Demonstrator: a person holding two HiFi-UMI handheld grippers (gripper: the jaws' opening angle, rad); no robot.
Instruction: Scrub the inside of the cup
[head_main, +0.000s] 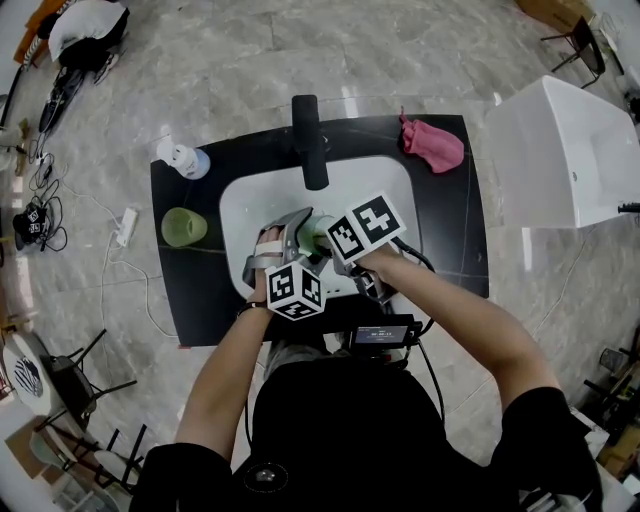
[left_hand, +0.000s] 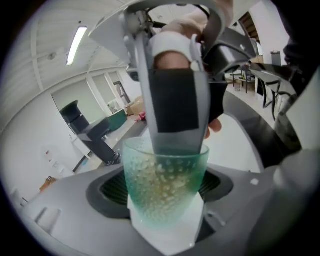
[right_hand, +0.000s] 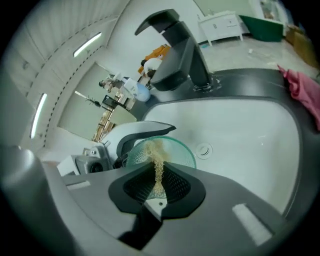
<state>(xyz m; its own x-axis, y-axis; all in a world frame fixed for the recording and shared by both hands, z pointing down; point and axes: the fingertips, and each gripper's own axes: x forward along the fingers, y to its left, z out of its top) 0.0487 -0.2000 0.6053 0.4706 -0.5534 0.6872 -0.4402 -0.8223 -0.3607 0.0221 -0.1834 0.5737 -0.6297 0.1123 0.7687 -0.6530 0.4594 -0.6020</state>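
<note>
Over the white sink (head_main: 240, 205) in the black counter (head_main: 445, 230), the left gripper (head_main: 300, 228) held the green glass cup (left_hand: 165, 185) steady, jaws wide around it. The right gripper (right_hand: 157, 175) pinched a yellow scrubber (right_hand: 152, 147) tight, poking it inside the cup to rub.

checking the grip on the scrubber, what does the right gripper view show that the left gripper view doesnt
Only the right gripper view: the right gripper pinching the tan scrubber edge-on, and a look down into the green cup through its open mouth. Only the left gripper view: the left gripper clamping the green cup's bumpy side wall, with the right gripper reaching in from above. Both: the green cup with the tan scrubber inside.
</note>
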